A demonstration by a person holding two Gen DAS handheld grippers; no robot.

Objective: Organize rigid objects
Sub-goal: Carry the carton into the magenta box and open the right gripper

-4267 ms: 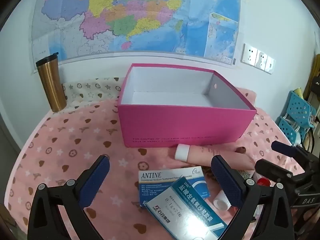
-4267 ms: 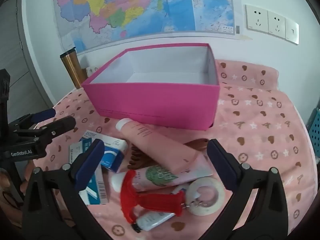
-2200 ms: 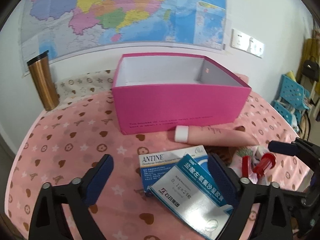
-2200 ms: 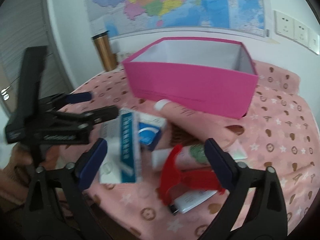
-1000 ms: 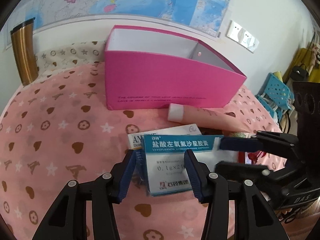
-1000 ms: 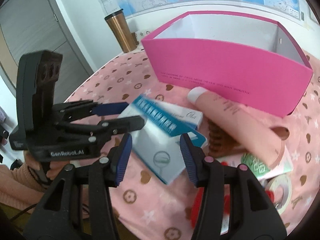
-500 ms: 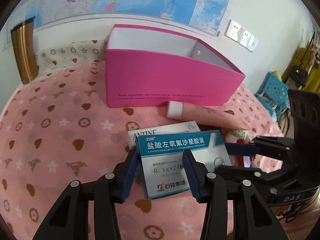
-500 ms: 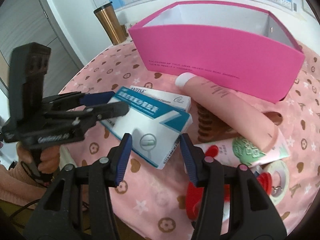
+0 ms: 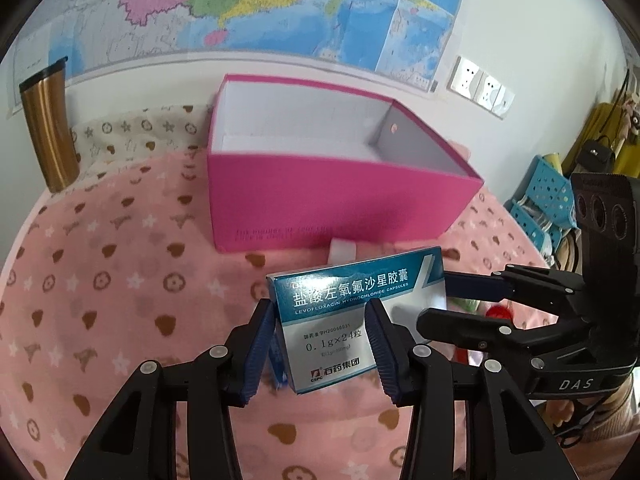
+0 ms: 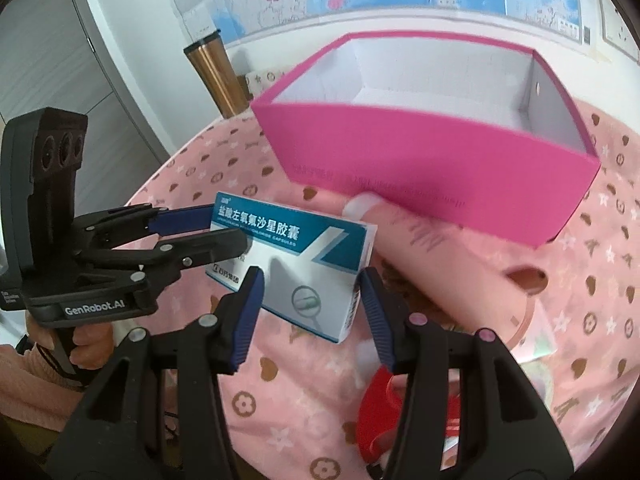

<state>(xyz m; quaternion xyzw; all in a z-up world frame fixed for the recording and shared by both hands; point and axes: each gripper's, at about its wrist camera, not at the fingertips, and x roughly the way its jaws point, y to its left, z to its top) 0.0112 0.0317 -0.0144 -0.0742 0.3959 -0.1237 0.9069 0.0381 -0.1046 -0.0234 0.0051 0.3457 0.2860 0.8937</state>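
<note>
- My left tongs (image 9: pixel 322 332) and my right tongs (image 10: pixel 310 300) both pinch the blue-and-white medicine box (image 9: pixel 352 308), one at each end, holding it above the pink cloth (image 9: pixel 100 300).
- The open pink box (image 9: pixel 320 208) stands at 12 o'clock of it, just beyond.
- A pink tube (image 10: pixel 436 264) lies at 3 o'clock in the right view, its cap against the pink box.

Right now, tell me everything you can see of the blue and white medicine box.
The medicine box is a flat cardboard carton, with a teal band carrying white Chinese and English lettering above a white panel. It is closed, undented, and lifted off the pink cloth, tilted. The left gripper pinches one end between its blue pads; the right gripper straddles the other end.
</note>
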